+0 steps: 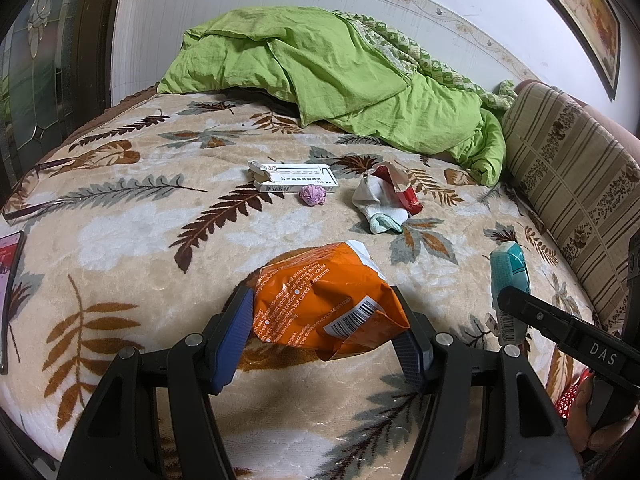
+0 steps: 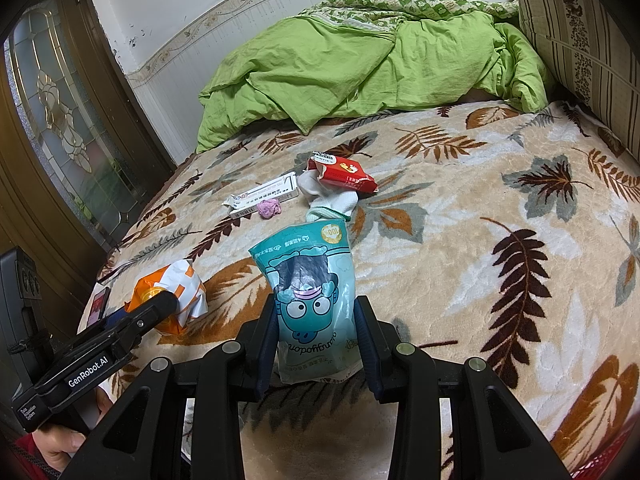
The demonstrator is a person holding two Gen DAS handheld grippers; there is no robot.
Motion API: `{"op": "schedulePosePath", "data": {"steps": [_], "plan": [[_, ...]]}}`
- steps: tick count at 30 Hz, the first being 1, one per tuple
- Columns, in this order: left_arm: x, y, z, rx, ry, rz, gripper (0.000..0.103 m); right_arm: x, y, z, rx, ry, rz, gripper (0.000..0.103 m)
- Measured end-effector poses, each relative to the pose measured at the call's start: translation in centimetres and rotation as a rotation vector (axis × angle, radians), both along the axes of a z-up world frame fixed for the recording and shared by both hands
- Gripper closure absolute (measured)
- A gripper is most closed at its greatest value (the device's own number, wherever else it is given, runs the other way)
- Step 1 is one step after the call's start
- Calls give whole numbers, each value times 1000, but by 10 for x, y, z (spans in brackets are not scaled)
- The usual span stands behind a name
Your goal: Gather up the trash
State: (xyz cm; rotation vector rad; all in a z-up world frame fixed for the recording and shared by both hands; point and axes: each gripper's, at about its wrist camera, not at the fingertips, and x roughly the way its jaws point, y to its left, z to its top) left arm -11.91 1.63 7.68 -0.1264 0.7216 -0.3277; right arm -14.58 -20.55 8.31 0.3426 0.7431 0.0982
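My left gripper (image 1: 324, 332) is shut on a crumpled orange snack bag (image 1: 320, 296), held just above the leaf-patterned blanket. That same orange bag (image 2: 176, 296) shows at the left of the right wrist view, with the left gripper's fingertip against it. My right gripper (image 2: 316, 340) is shut on a teal cartoon pouch (image 2: 312, 296), whose edge shows as a teal pouch (image 1: 510, 276) beside the left gripper. Farther up the bed lie a white medicine box (image 1: 292, 178), a pink paper ball (image 1: 312, 195), a white sock (image 1: 378, 204) and a red packet (image 2: 346, 174).
A green duvet (image 1: 340, 76) is heaped at the head of the bed, with a striped pillow (image 1: 572, 184) to its right. Eyeglasses (image 1: 36, 192) and a phone (image 1: 10, 280) lie at the blanket's left edge. A glass-paned wooden door (image 2: 60, 120) stands left of the bed.
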Motion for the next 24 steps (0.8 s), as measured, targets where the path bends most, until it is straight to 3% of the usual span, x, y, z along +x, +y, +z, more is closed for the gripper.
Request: {"op": "schedulePosePath", "data": {"steps": [12, 20, 24], "plan": [[-14, -20, 7, -70, 34, -122, 39, -30, -25, 16, 96, 4, -52, 64], [-50, -84, 37, -74, 19, -341, 39, -100, -71, 35, 150, -5, -161, 64], [-74, -132, 49, -69, 16, -485, 39, -149, -108, 44, 132, -14, -277, 64]]}}
